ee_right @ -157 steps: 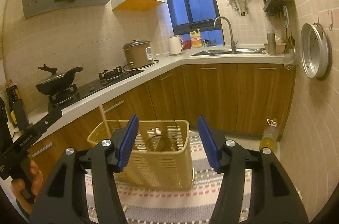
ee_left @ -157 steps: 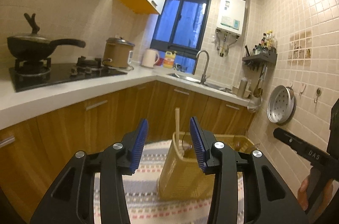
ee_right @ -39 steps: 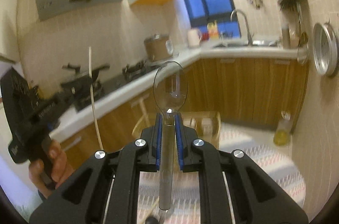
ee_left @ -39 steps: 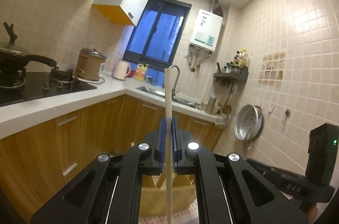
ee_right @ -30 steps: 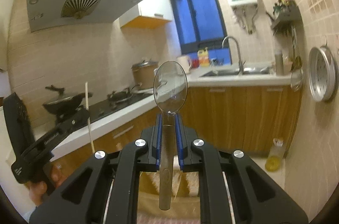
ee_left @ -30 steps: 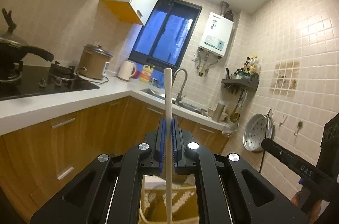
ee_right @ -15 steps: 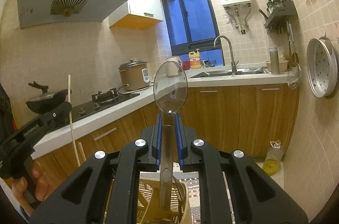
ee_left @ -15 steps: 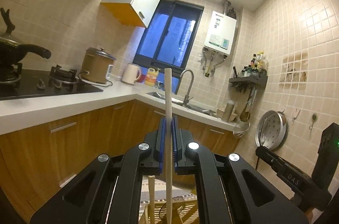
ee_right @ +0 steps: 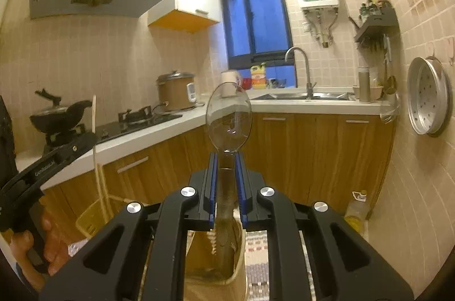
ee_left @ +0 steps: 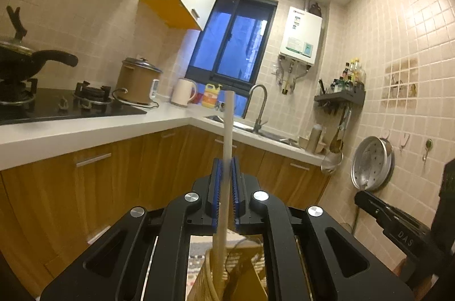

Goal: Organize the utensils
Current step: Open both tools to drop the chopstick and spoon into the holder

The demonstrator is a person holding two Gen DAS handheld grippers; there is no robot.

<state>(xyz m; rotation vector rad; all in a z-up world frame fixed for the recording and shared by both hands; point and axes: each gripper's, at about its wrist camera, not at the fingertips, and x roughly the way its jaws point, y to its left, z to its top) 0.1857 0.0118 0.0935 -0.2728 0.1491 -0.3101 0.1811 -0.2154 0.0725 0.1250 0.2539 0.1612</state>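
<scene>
My left gripper (ee_left: 225, 167) is shut on a pale chopstick (ee_left: 227, 130) that stands upright between its blue pads; its lower end reaches down into the yellow slotted utensil basket (ee_left: 250, 272) below. My right gripper (ee_right: 226, 161) is shut on the handle of a clear plastic spoon (ee_right: 229, 119), bowl up, its lower end over the same basket (ee_right: 216, 264). The left gripper with its chopstick (ee_right: 93, 124) also shows at the left of the right wrist view.
An L-shaped white counter (ee_left: 85, 127) holds a black pan (ee_left: 25, 62), gas hob, rice cooker (ee_left: 136, 84), kettle and sink (ee_right: 307, 94). Wooden cabinets stand below. A striped mat (ee_right: 257, 267) covers the floor. A metal steamer tray (ee_right: 426, 104) hangs on the right wall.
Both grippers have sunk lower, carrying the chopstick and spoon down toward the basket. The chopstick's lower end now sits inside the basket. Both stay shut.
</scene>
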